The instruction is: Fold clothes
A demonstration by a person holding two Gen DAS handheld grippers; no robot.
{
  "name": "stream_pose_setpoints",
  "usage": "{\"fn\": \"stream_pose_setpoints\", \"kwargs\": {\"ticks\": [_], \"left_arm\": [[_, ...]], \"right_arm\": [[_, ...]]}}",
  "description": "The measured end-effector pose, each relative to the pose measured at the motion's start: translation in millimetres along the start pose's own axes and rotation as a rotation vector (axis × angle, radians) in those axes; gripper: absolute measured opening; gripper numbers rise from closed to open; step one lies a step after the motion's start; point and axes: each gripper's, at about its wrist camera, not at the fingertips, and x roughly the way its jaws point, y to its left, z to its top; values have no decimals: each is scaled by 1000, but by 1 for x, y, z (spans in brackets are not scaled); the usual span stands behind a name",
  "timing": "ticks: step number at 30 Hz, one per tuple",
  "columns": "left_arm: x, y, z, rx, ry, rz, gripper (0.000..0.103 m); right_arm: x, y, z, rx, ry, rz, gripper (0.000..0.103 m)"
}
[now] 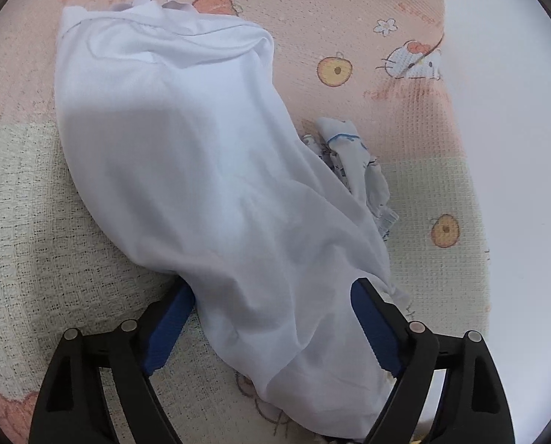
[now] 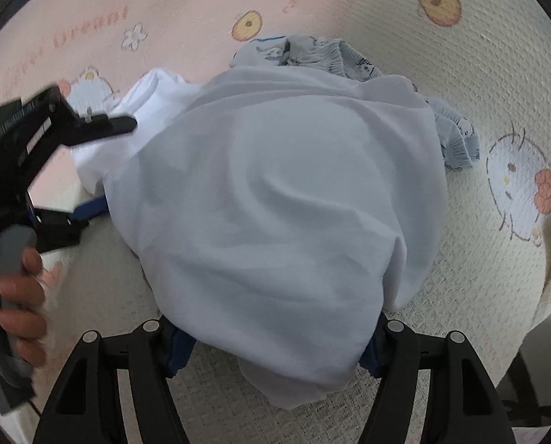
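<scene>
Both tools on the white shirt [image 1: 186, 155] now, which lies on a pink-and-cream blanket [image 1: 35, 203] w/ cartoon cats.

Left tool [image 1: 275, 296]: jaws apart, blue pads either side of a bunched end of the shirt. Cloth fills the gap, but can't tell if the pads actually pinch it; looks more like straddling than clamping.

Right tool [image 2: 275, 333]: same story, jaws spread, the other bunched end draped between and over the pads. Pads mostly hidden under cloth, so a real grip can't be confirmed.

Key relation: from the left wrist cam the shirt's long axis runs straight away from the tool, toward the collar end up top. In the right wrist cam the left tool [image 2: 101, 170] sits at the shirt's left side, a hand [image 2: 20, 296] on its handle. So the two tools sit at different points of the near end, neither clearly nearer.

Small printed garment [image 1: 353, 170] lies just beside the shirt, partly tucked under its edge. Likely next: close on the hem and lift; watch that the small piece doesn't drag along.
</scene>
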Motion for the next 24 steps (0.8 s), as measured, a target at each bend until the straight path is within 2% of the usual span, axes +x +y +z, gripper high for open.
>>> {"fn": "stream_pose_setpoints", "kwargs": {"ticks": [1,2,4,6,7,10,15,19,24], "left_arm": [[1,-3,-1,25,-2,53,63],[2,-7,-1,56,-3,112,44],[5,-14,-1,129,-8,212,25],[5,-16,1,142,-12,231,17],[2,-15,2,133,-22,227,7],[-8,-20,7,140,-58,211,4],[-28,-58,13,321,-101,230,4],[-37,-79,18,349,-66,172,4],[-37,-100,30,380,-42,147,4]], "right_arm": [[1,-2,1,-2,3,-28,48],[0,-4,2,-8,0,-49,32],[-1,-9,4,-15,-5,-50,27],[-1,-14,6,-3,-3,-50,14],[-2,-16,7,6,-6,-50,13],[-13,-22,7,8,-31,-27,10],[-36,-10,25,-34,-112,-21,10],[-68,-10,32,-55,-178,-16,10],[-83,-18,49,-43,-187,13,10]]}}
